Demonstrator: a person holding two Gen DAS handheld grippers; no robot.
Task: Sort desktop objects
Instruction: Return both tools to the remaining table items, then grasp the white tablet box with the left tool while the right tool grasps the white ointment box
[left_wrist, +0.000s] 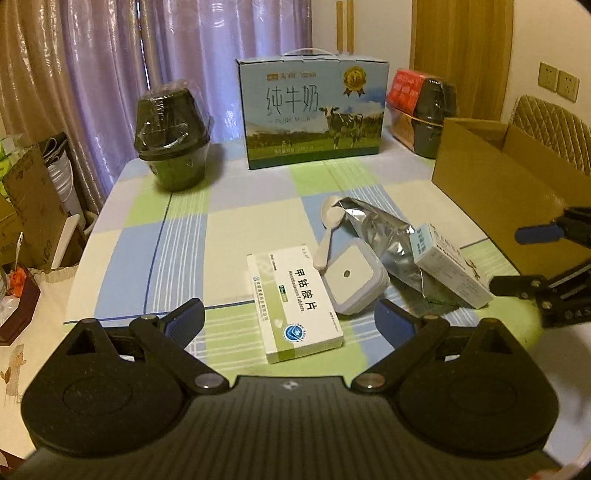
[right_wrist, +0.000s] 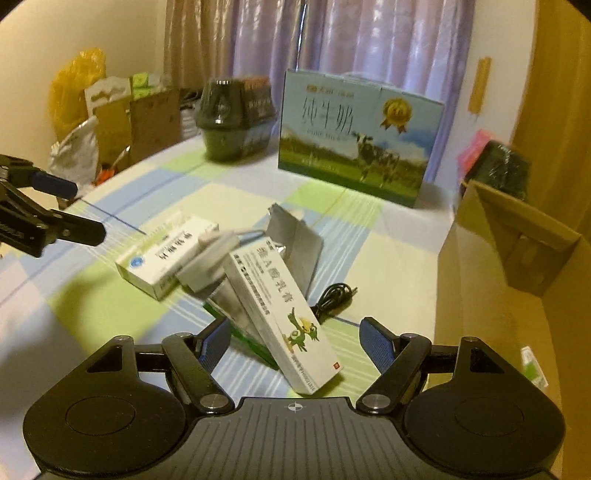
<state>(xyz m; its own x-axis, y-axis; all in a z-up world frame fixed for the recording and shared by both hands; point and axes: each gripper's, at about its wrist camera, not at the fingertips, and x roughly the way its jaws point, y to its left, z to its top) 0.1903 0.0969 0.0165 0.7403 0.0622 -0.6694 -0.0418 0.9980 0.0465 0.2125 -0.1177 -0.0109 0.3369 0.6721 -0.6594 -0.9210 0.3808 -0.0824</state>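
Note:
A white-and-green tablets box (left_wrist: 295, 306) lies flat on the checked tablecloth, between the spread fingers of my open left gripper (left_wrist: 290, 321). Behind it sit a small square white container (left_wrist: 352, 277), a white spoon (left_wrist: 328, 232) and a silver foil pouch (left_wrist: 391, 236). A long white ointment box (right_wrist: 280, 317) leans tilted on the foil pouch (right_wrist: 295, 240), between the fingers of my open right gripper (right_wrist: 295, 339). Neither gripper touches anything. The right gripper (left_wrist: 524, 258) shows at the right edge of the left wrist view, and the left gripper (right_wrist: 85, 208) at the left edge of the right wrist view.
An open cardboard box (right_wrist: 517, 277) stands at the table's right, with a small green-white item inside. A coiled black cable (right_wrist: 332, 295) lies beside the pouch. At the back stand a milk carton (left_wrist: 314, 110) and wrapped black bowls (left_wrist: 173, 136) (left_wrist: 432, 114). Cartons and bags crowd the floor at left.

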